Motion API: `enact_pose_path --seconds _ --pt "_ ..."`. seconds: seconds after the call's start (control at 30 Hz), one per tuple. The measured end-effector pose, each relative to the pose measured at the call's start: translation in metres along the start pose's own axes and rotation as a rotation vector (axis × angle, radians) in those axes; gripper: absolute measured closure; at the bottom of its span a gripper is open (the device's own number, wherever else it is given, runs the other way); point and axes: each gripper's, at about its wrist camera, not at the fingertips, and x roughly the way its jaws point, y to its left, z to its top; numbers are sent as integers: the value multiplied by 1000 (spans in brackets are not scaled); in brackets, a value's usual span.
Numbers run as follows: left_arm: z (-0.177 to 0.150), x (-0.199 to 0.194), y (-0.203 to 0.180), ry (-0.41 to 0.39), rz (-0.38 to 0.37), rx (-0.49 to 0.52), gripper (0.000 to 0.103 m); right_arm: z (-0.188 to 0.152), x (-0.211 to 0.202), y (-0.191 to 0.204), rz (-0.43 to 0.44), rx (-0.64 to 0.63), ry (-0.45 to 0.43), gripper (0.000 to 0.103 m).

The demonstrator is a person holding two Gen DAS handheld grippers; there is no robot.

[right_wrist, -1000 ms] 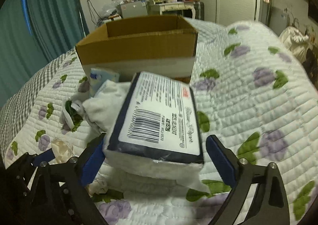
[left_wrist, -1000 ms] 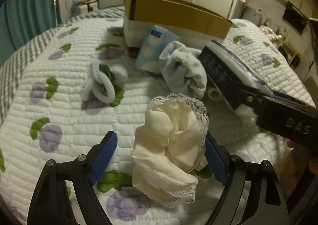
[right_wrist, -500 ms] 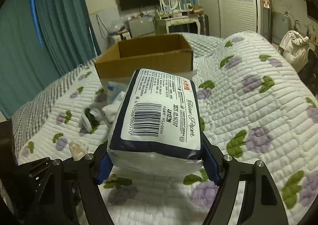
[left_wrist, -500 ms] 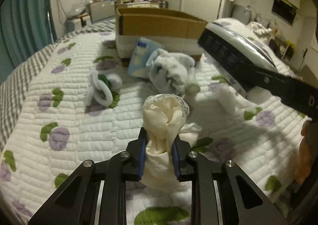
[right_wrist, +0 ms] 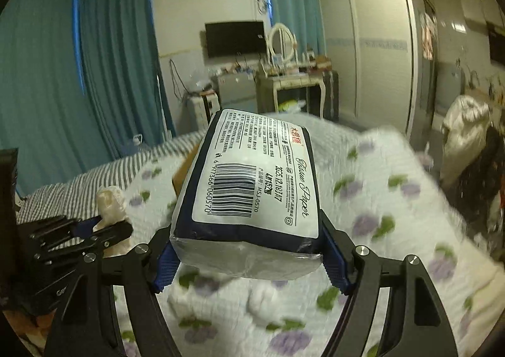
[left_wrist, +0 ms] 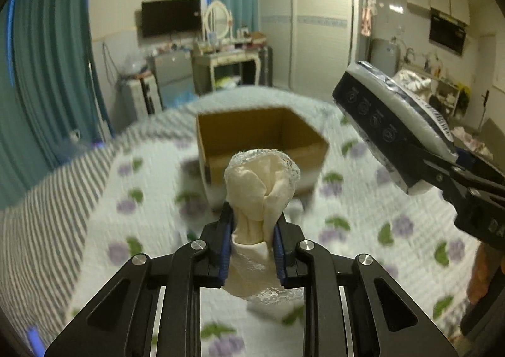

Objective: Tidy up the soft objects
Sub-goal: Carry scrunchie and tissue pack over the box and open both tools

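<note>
Bedroom scene: white quilted bedspread with purple-and-green fruit print (left_wrist: pixel 363 231) covers the bed, grey striped sheet (left_wrist: pixel 47 199) at its left edge, teal curtains (left_wrist: pixel 47 73) on the left wall, black TV (left_wrist: pixel 171 17), oval-mirror dressing table (left_wrist: pixel 232 57) and white wardrobe (left_wrist: pixel 309 26) far behind. Open brown cardboard box (left_wrist: pixel 262 139) sits mid-bed, far from the camera. Left gripper (left_wrist: pixel 252 231) fingers clamped on a cream lace-trimmed fabric bundle (left_wrist: pixel 260 186), held up above the bed; the bundle blocks the box's near wall in the left view. Right gripper (right_wrist: pixel 249 259) fingers clamped on the sides of a navy-and-white plastic tissue paper pack (right_wrist: pixel 252 180), also off the bed, at right of the box in the left view. Right view: pack hides nearly all of the box, only a brown sliver at its left; barcode label readable there, while left view shows only the pack's dark end. Bedspread blurred in both.
</note>
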Motion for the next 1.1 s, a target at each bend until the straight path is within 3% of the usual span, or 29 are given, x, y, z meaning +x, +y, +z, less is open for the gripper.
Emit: enact_pose_path --seconds 0.17,0.4,0.67,0.83,0.9,0.97,1.03,1.1 --pt "50 32 3 -29 0 8 81 53 15 1 23 -82 -42 28" --pt "91 114 19 -2 22 7 81 106 110 -5 45 -112 -18 28" --pt "91 204 30 49 12 41 81 91 235 -22 63 -75 106 28" --pt "92 218 31 44 31 32 76 79 267 -40 81 -60 134 26" --pt "91 219 24 67 61 33 62 78 270 -49 91 -50 139 21" --pt "91 217 23 71 91 25 32 75 267 -55 82 -38 152 17" --pt "90 207 25 62 85 5 22 74 258 -59 71 -23 133 13" --pt "91 195 26 61 96 1 22 77 243 -61 65 -23 118 12"
